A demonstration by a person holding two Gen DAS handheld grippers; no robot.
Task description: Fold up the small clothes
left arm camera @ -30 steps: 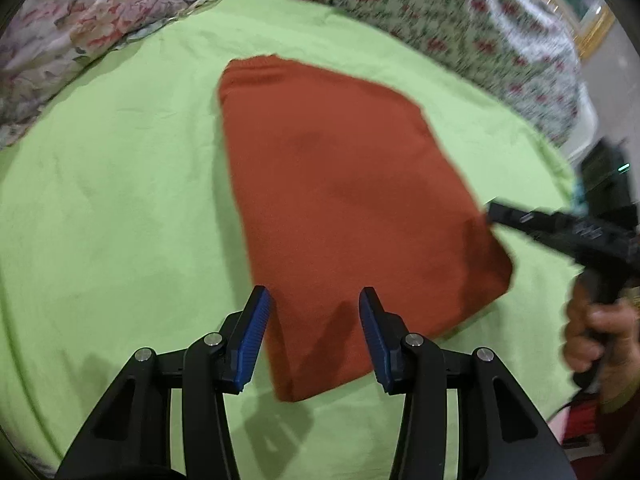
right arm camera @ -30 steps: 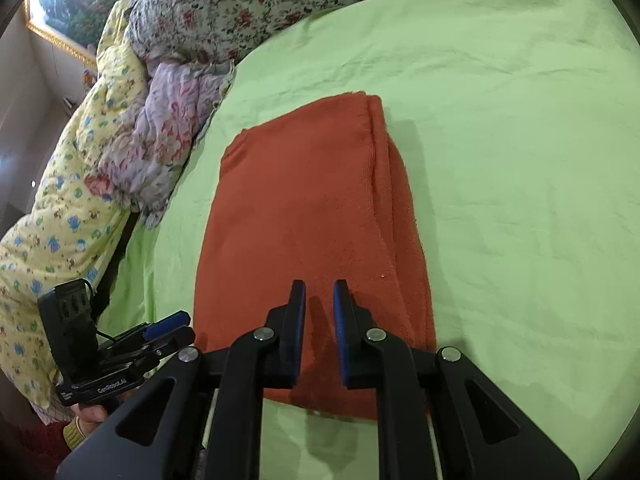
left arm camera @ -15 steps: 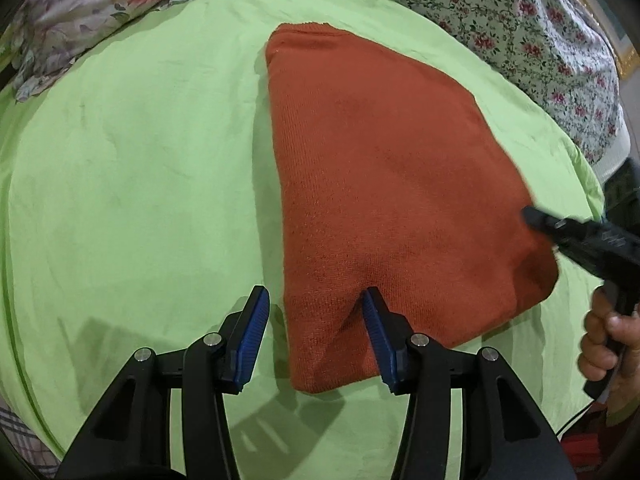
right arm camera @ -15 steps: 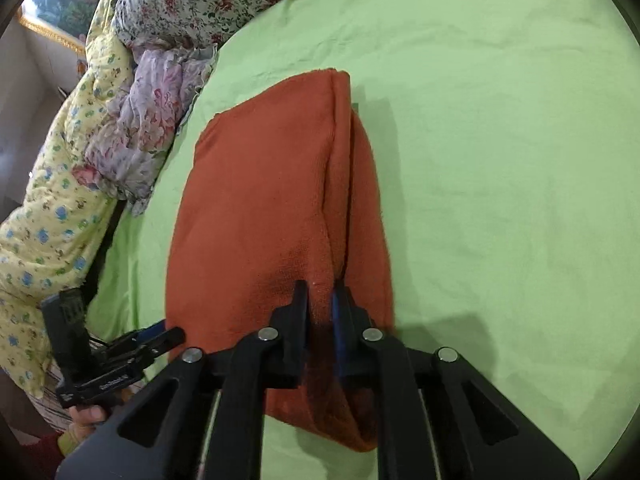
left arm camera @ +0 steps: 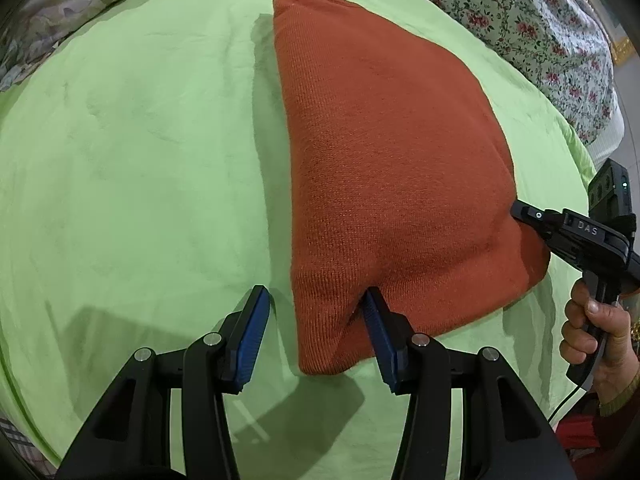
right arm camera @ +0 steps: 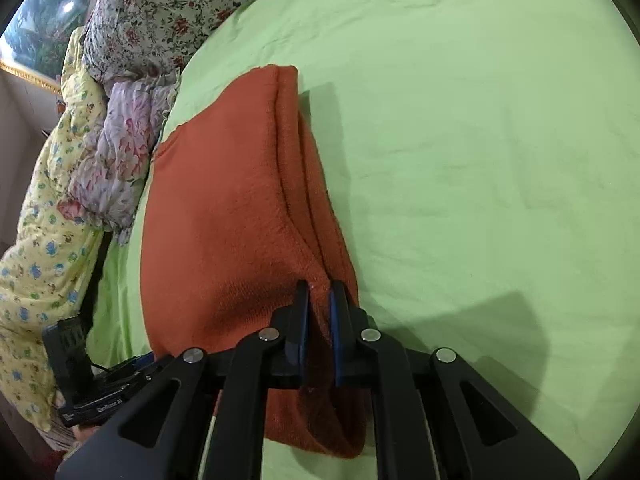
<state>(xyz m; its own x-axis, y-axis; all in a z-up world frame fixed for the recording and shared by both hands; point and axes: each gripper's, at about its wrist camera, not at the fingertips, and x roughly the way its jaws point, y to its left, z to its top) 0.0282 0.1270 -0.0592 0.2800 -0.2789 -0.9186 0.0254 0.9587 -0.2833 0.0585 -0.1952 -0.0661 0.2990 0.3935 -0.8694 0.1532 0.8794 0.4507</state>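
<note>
Green bedsheet (left arm camera: 120, 140) beside floral quilts (right arm camera: 160, 4)

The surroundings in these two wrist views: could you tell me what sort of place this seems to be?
Most likely a bedroom: the orange garment lies on a green bedsheet, floral quilts are heaped along its edge, and a framed picture hangs behind.

Reading "DAS" in pale letters on the black body of the right gripper (left arm camera: 516, 212), seen at the right edge of the left wrist view. Making out a small pale word on the side of the left gripper (right arm camera: 150, 360) at the lower left of the right wrist view, starting with what looks like "Ge" but too small and blurred to spell out. Finding no other legible writing in either view.
</note>
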